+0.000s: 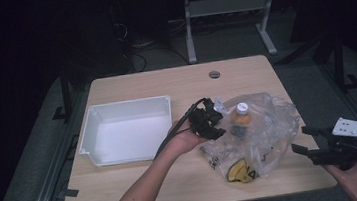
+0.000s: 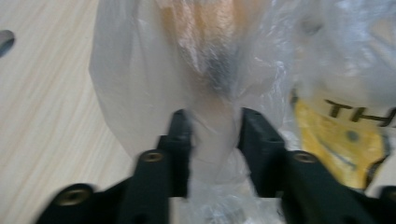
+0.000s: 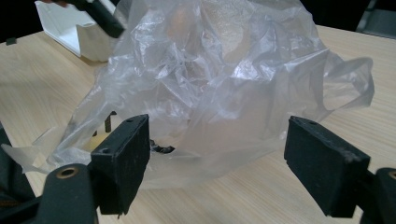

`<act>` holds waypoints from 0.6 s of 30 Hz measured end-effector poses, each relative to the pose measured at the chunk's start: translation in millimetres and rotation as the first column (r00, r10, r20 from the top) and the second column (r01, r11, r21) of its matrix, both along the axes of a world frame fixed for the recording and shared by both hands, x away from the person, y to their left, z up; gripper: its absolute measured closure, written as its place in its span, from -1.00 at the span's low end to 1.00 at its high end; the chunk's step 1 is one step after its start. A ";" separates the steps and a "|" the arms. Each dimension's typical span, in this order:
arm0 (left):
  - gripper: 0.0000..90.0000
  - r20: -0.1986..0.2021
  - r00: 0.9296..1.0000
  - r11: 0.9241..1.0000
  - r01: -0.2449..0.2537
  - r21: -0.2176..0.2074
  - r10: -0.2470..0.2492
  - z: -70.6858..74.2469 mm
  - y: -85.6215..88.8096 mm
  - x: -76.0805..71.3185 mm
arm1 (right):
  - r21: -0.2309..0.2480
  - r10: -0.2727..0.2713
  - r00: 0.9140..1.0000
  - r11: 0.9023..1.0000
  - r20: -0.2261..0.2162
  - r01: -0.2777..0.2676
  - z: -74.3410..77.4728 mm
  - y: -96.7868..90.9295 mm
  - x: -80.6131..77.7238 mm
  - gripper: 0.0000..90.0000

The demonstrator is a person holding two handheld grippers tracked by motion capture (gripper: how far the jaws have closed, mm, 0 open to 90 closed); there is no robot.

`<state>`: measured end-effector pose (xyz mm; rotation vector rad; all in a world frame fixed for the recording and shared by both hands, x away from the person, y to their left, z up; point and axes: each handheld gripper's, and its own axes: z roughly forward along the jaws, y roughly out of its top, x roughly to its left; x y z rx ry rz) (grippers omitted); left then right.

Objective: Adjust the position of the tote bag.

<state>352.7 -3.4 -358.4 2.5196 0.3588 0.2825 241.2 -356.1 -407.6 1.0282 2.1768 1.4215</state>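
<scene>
Left gripper (image 2: 212, 140) fingers pinch a fold of the clear plastic bag (image 1: 255, 132); film sits bunched between them. Right gripper (image 3: 217, 163) fingers gape wide, apart from the bag, holding nothing. Bag lies crumpled on the surface (image 1: 140, 185), right of the white tray (image 1: 93, 117). Orange bottle (image 1: 241, 116) with white cap stands inside the bag. My read: early stage, bottle not yet out, tray has nothing in it.
</scene>
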 end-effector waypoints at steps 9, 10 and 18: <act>0.98 0.011 0.999 0.999 -0.033 0.010 0.033 -9.7 5.0 1.8 | -0.002 0.009 1.000 1.000 -0.007 -0.009 -1.4 2.0 0.6 -0.50; 0.98 0.011 0.999 0.999 -0.033 0.010 0.033 -9.7 5.0 1.8 | -0.002 0.009 1.000 1.000 -0.007 -0.009 -1.4 2.0 0.6 -0.50; 0.98 -0.024 0.998 0.998 -0.052 0.035 0.053 -27.7 16.0 2.9 | -0.030 0.033 0.999 0.999 -0.019 -0.034 -3.2 8.4 1.7 -0.39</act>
